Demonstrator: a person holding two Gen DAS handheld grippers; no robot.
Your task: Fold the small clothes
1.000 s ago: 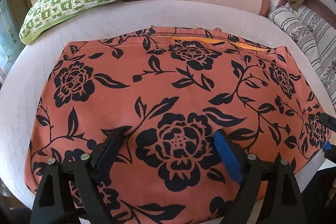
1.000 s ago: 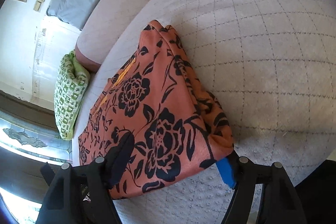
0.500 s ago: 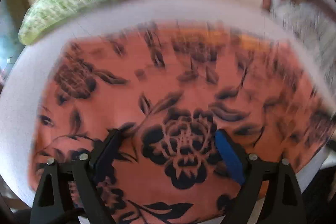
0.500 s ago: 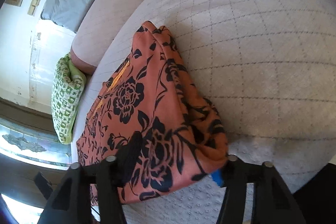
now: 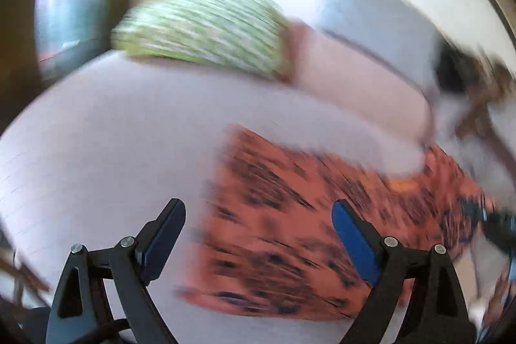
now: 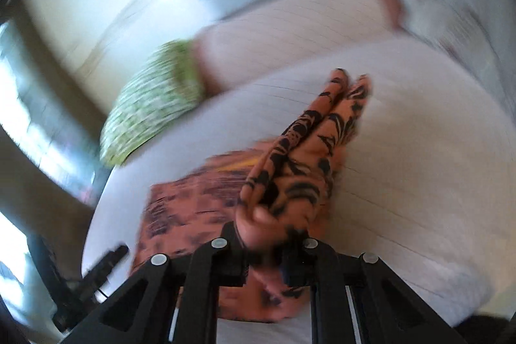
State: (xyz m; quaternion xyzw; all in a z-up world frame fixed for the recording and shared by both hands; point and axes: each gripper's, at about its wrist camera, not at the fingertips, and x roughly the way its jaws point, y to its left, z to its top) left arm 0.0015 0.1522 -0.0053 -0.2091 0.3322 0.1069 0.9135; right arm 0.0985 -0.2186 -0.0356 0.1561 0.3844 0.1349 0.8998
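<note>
Right wrist view shows the right gripper [image 6: 267, 250] pinching a bunched corner of the orange floral garment [image 6: 300, 160]; its jaws have just been closing, and cloth now fills the narrow gap between them, with a raised ridge of fabric running away from the fingers toward the far side of the pale quilted bed [image 6: 419, 150]. The rest of the garment lies spread on the bed to the left of that ridge (blur hides its exact outline). In the left wrist view the left gripper [image 5: 258, 234] has its fingers spread wide with nothing between the pads; the garment [image 5: 290, 215] lies on the bed beyond and below them, its near left edge roughly between the two fingers. A green patterned pillow [image 5: 206, 31] sits at the far edge of the bed, apart from the garment. By my reading the garment already carries at least one fold, since it looks like a compact doubled rectangle, and another fold is only starting: one corner is taken up, the other side is not yet grasped, and the carry-over and flattening remain.
</note>
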